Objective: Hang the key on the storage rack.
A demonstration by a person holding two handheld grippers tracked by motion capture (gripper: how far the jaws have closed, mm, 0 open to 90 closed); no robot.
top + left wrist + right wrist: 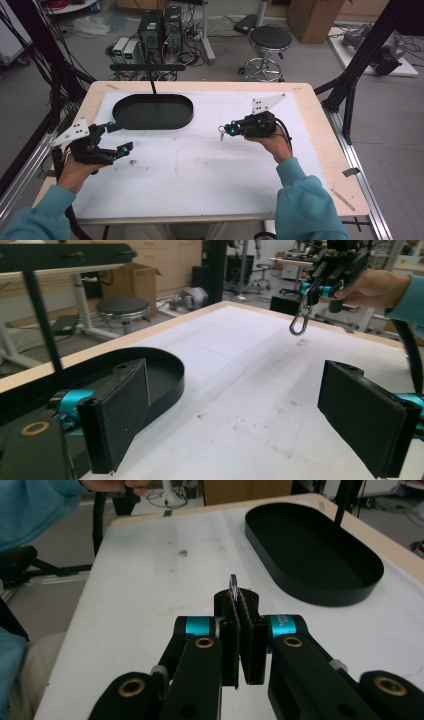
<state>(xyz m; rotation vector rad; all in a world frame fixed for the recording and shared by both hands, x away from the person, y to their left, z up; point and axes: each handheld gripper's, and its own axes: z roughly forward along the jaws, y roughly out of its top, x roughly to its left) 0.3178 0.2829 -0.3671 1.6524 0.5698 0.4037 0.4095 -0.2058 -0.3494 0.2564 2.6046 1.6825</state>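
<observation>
While left gripper (116, 138) gapes, right gripper (224, 130) clamps carabiner (299, 320).

Black oval tray (153, 125) on white mat (200, 165), far left. Round black stool (270, 39) and computer towers (161, 27) on floor beyond table.

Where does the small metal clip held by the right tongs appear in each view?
High view: metal clip hangs from the right tongs, centre-right.
Left gripper view: upper right, dangling above the table.
Right gripper view: centre, edge-on between the shut pads.
Shared landmark: black oval tray.
</observation>
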